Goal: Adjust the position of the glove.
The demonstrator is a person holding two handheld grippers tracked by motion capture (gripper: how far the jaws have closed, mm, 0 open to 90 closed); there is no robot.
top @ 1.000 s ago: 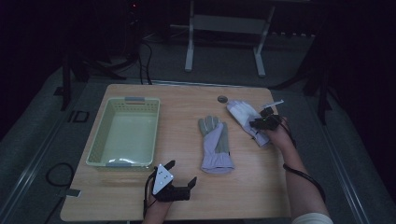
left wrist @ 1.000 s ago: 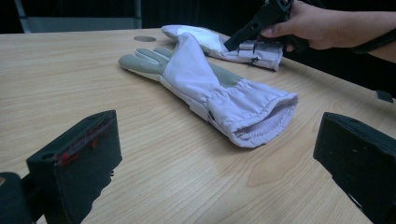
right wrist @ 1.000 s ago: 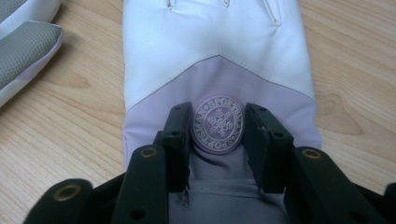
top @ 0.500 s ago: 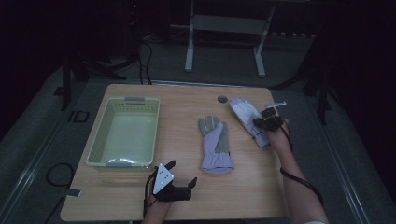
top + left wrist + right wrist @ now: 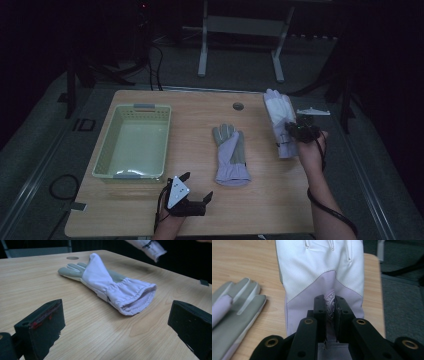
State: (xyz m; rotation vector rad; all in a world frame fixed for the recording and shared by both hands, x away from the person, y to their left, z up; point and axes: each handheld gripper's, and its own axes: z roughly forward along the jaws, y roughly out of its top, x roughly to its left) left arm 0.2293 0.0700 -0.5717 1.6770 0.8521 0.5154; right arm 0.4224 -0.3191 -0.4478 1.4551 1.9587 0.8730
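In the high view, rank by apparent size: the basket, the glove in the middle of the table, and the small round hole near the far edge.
1. Basket, clearly largest.
2. Middle glove.
3. Round hole, by far the smallest.

Left tool [image 5: 196, 189] sits low at 6 o'clock, jaws spread wide. Right tool [image 5: 329, 305], at 3 o'clock on an outstretched forearm [image 5: 324, 200], has its jaws pinched nearly together.

Worktop [image 5: 150, 210]: pale wood grain. Basket [image 5: 107, 155]: light green. Middle glove [image 5: 231, 155]: grey palm, lilac cuff. Right glove [image 5: 278, 107]: white fingers, lilac back with small printed emblem. Both claws: black; left claw [image 5: 196, 188] carries a white plate.
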